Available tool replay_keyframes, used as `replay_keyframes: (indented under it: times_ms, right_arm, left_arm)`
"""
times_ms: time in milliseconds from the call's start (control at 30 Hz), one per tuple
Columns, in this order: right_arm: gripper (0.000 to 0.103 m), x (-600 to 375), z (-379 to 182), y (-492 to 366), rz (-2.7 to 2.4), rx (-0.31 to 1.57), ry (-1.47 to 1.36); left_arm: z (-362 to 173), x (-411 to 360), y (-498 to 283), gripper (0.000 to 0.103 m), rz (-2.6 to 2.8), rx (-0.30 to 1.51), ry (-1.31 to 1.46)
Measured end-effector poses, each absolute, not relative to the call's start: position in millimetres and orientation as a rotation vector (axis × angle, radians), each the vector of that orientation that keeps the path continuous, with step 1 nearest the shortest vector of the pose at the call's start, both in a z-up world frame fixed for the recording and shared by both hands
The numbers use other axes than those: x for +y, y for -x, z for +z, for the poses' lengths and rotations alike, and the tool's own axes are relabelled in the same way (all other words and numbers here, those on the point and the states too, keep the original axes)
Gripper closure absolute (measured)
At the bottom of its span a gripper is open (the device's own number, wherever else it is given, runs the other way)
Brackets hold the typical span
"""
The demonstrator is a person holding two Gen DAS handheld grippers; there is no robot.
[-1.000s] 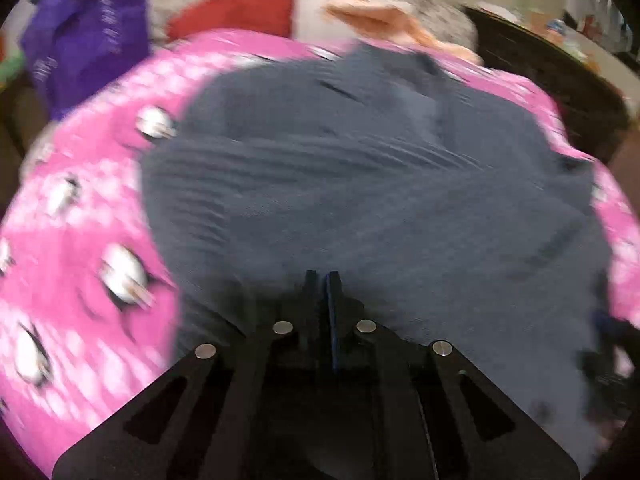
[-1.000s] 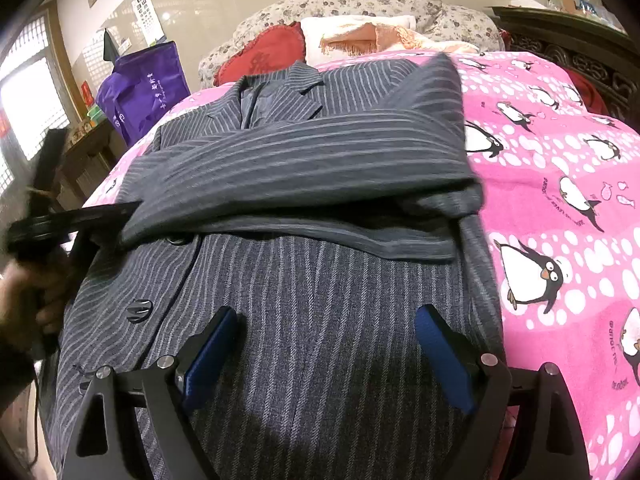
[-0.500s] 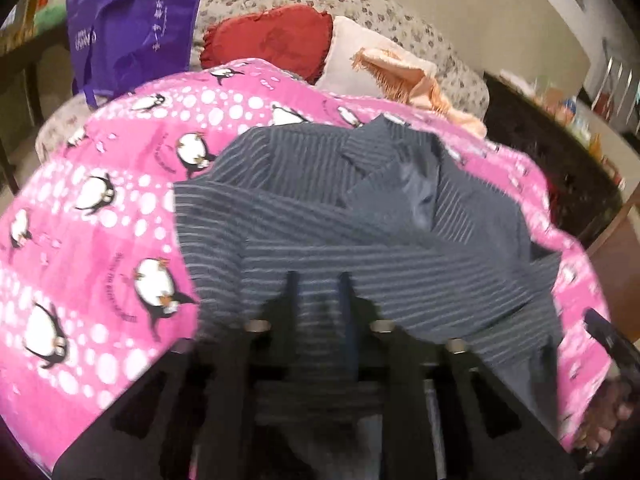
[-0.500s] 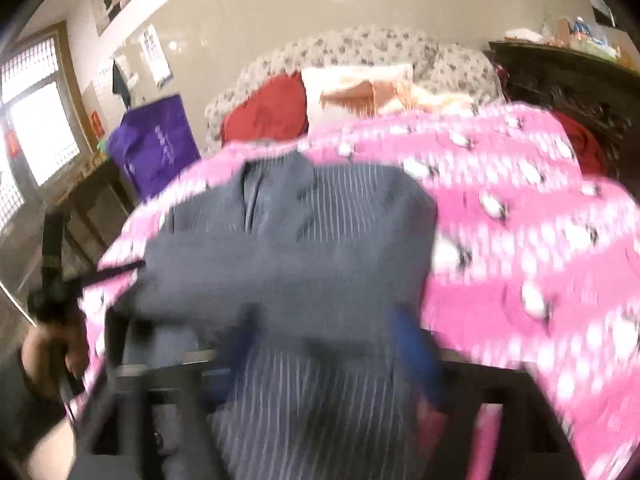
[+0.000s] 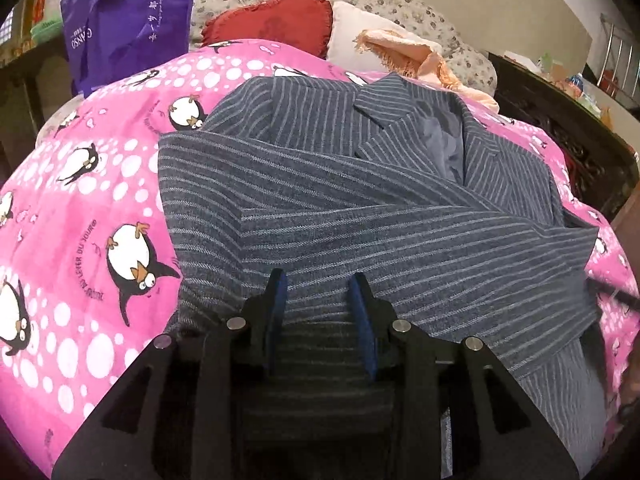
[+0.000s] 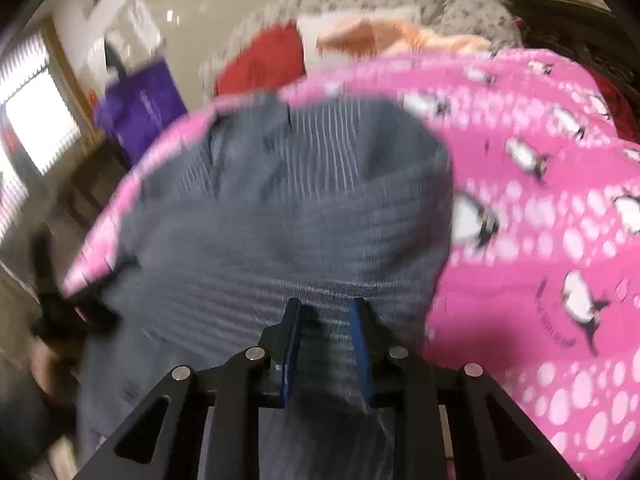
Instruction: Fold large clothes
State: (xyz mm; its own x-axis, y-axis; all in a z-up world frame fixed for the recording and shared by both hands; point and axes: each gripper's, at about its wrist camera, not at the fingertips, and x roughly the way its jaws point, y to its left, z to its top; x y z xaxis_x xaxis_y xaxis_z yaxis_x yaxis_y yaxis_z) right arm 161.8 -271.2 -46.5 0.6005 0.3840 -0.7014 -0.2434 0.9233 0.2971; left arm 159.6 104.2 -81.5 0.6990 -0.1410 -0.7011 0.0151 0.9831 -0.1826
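The striped grey jacket [image 5: 360,216] lies on the pink penguin blanket [image 5: 80,208] with both sleeves crossed over its chest, and the left gripper [image 5: 318,296] stands over the lower part with its jaws apart, holding nothing. The right gripper [image 6: 326,332] is also parted, with cloth between the blue pads, though the blur hides whether they touch it. If one gripper pinches only the top layer, I think the crossed sleeves can slide off and the fold comes out crooked.

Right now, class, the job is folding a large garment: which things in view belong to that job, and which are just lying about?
Belongs to the job:
striped grey jacket
left gripper
right gripper

Just lying about:
red cushion
purple bag
peach cloth
pink penguin blanket
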Motion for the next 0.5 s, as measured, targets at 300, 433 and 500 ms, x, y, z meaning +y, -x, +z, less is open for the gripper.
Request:
replay_keyframes:
  times_ms: [300, 433, 500]
  right_arm:
    - [0.086, -289, -81, -240, 0.196, 0.916, -0.082]
    - [0.085, -285, -80, -235, 0.188, 0.888, -0.079]
    - [0.085, -289, -72, -228, 0.202, 0.892, -0.103]
  left_arm:
    - [-85, 111, -162, 0.071, -0.089, 0.792, 0.191]
    - [-85, 111, -162, 0.071, -0.091, 0.793, 0.2]
    - [-85, 112, -162, 0.071, -0.09, 0.793, 0.203]
